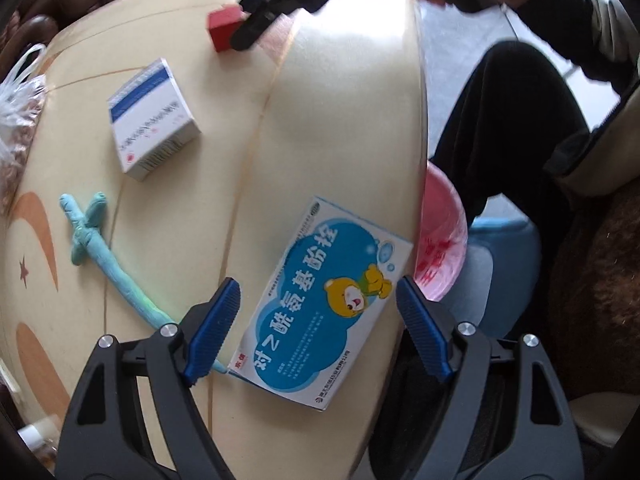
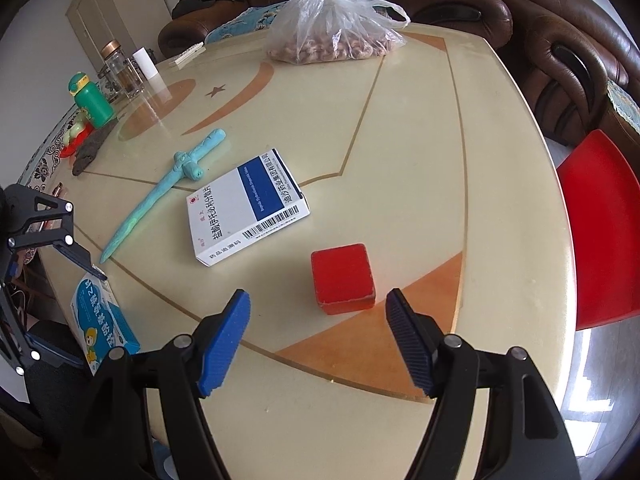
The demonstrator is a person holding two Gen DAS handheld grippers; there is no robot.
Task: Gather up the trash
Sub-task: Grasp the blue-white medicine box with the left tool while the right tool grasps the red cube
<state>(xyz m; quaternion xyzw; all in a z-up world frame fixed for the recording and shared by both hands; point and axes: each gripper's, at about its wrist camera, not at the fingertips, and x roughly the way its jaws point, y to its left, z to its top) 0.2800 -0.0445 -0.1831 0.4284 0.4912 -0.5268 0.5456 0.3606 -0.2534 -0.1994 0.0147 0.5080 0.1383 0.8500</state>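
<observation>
Right wrist view: I count two cardboard medicine boxes, the white-and-navy one (image 2: 248, 210) at 11 o'clock, and one red cube (image 2: 343, 279) between my released right hand-held gripper (image 2: 318, 340); left hand-held gripper (image 1: 318, 334) released over the blue cartoon-bear box (image 1: 320, 304) on the cream desk (image 2: 500, 200).

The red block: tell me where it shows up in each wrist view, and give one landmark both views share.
Left wrist view: the red block lies at the top, at the right gripper.
Right wrist view: it lies low in the middle, on the table just ahead of the open right gripper.
Shared landmark: the blue-and-white box beside the block.
</observation>
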